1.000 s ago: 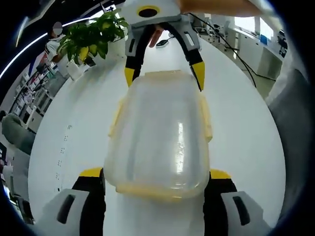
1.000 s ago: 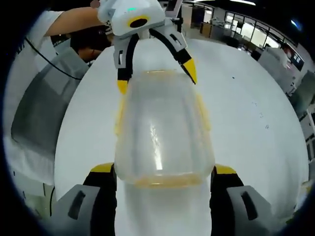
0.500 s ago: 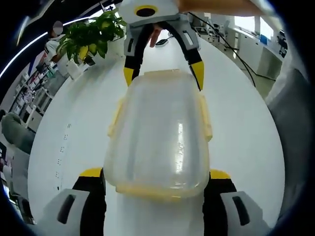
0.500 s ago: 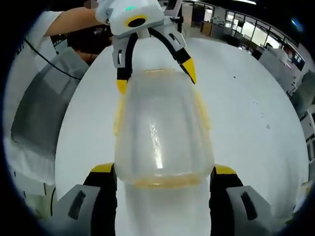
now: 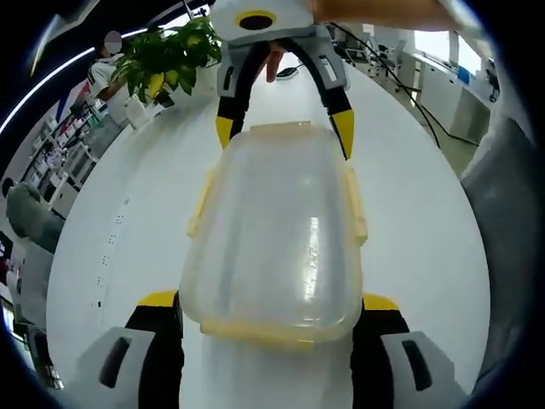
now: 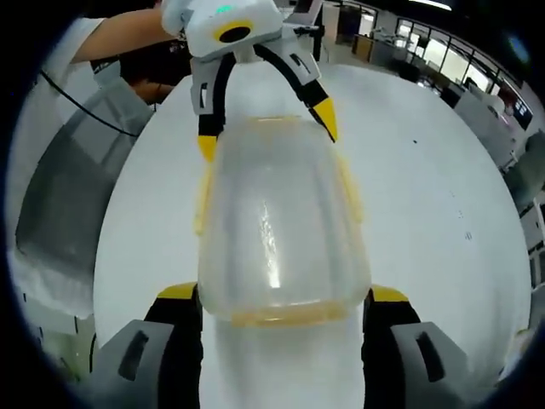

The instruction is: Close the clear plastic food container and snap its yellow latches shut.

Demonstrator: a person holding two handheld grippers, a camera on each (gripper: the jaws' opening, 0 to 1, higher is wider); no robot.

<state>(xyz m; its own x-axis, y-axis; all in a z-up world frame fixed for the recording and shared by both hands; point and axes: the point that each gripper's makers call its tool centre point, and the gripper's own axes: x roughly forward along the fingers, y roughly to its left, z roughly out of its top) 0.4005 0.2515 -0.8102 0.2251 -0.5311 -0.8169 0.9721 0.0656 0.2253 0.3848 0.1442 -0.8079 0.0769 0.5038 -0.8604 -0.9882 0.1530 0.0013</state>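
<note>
Left gripper view: both tongs [image 5: 271, 308] straddle the container [image 5: 277, 234] ends.

Almost nothing altered. Background swung a little in both views, plant [image 5: 166, 58] now nearer the top in the left gripper view: camera drift only. Opposite gripper [image 6: 266, 136] nudged slightly up-frame in the right gripper view.

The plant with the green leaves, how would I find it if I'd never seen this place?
Start at the big white table and follow it to its far edge, past the clear container with yellow latches. The plant stands there in a white pot, the one leafy green thing there.
</note>
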